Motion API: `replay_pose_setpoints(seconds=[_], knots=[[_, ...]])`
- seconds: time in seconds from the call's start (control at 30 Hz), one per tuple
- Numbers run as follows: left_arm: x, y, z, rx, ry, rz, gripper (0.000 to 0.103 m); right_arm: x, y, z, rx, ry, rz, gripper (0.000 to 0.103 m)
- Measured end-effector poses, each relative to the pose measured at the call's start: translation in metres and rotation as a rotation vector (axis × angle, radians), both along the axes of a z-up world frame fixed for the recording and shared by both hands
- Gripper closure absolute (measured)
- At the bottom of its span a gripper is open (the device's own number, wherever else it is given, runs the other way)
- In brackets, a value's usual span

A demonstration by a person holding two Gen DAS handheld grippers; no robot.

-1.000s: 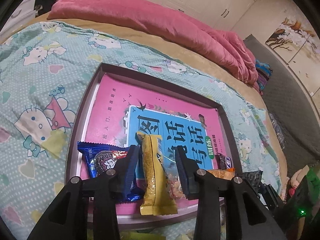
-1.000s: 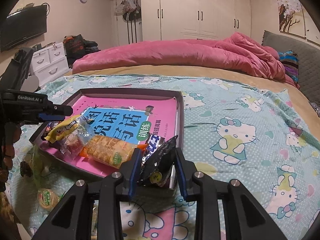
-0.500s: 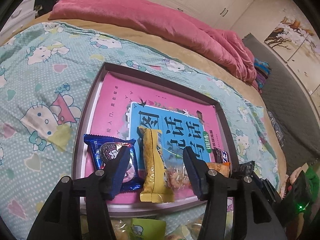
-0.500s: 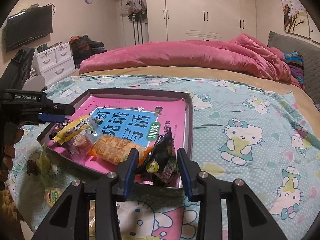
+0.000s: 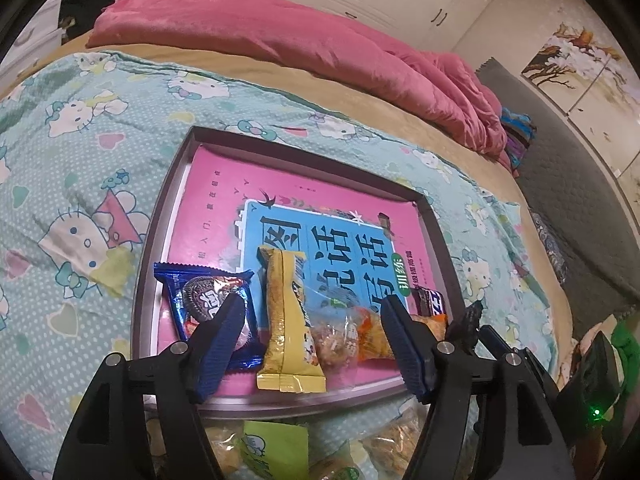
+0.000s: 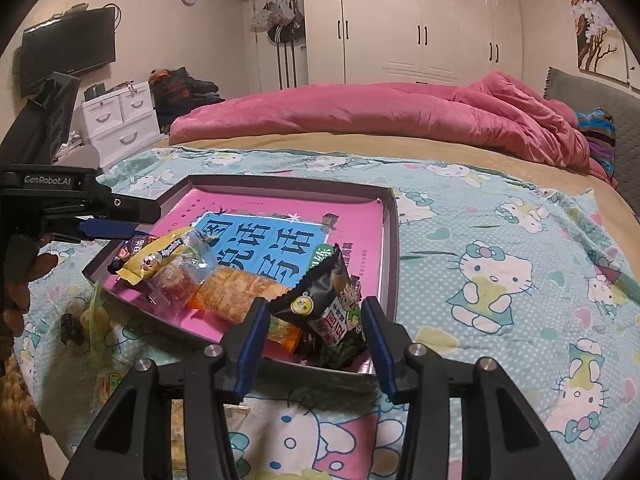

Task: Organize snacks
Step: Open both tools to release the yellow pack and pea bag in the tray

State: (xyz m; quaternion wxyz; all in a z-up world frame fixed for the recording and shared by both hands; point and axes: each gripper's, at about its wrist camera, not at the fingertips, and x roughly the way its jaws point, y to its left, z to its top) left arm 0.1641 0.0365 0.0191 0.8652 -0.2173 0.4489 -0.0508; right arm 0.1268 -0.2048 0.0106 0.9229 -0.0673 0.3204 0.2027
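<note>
Snacks lie in a row along the near edge of a dark-rimmed tray [image 5: 154, 248] on my bed: a blue cookie packet [image 5: 200, 300], a yellow bar wrapper [image 5: 286, 320], a clear bag of orange pieces [image 5: 336, 332], an orange cracker pack [image 6: 236, 286] and a black-and-green packet [image 6: 328, 308] tilted up at the tray's near right corner. The tray's floor is a pink book cover with a blue panel of Chinese characters. My left tongs [image 5: 312, 320] are opening, their blue fingers standing clear on either side of the yellow wrapper and clear bag, pressing on nothing. My right tongs [image 6: 312, 328] are opening too, with the black-and-green packet between their fingers; the pads look apart from it. More snack bags [image 5: 276, 448] lie on the teal cartoon-cat bedsheet [image 6: 500, 264] just in front of the tray. A rumpled pink quilt [image 6: 380, 116] lies farther back on the bed.
</note>
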Motion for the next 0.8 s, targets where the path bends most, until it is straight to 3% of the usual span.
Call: replay_pose_setpoints(seconds=[0.37,0.57,0.8], knots=[[-0.007,0.002,0.008,-0.007,-0.014,-0.004,0.028,0.001,-0.004,0.002,0.004,-0.009,-0.028,0.050],[-0.014,-0.002,0.013,0.000,-0.021,-0.023,0.027,-0.002,-0.008,0.009,0.022,-0.041,-0.042,0.035],[-0.022,-0.006,0.020,0.002,-0.031,-0.049,0.027,-0.004,-0.008,0.012,0.018,-0.054,-0.043,0.035]])
